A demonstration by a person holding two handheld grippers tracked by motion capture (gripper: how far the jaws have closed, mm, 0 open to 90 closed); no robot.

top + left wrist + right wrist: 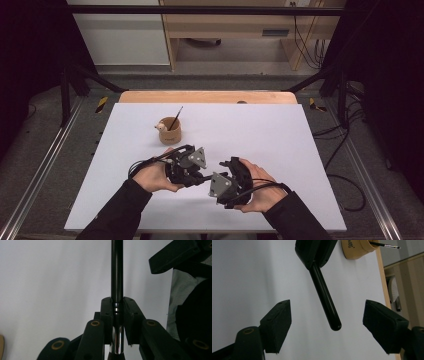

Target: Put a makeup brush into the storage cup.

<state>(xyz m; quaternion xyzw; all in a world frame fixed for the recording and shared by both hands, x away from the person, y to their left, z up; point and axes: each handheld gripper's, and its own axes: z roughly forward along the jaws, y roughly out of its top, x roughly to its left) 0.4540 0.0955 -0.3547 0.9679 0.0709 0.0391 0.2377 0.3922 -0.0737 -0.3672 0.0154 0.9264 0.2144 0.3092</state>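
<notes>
A slim black handle (117, 270) with a chrome collar is clamped between the jaws of my left gripper (117, 305), which is shut on it near the collar. In the right gripper view the handle's rounded free end (331, 315) juts from the left gripper (315, 255) into the gap of my right gripper (327, 315). The right jaws stand wide on either side of it and do not touch it. In the high view the left gripper (204, 178) and right gripper (224, 169) meet near the table's front middle, each held in a hand.
A tan cup (169, 131) with a thin brush (175, 119) leaning in it stands just beyond the left gripper; the cup (359, 247) also shows in the right gripper view. The white table top (260, 130) has a wooden far edge (207, 96).
</notes>
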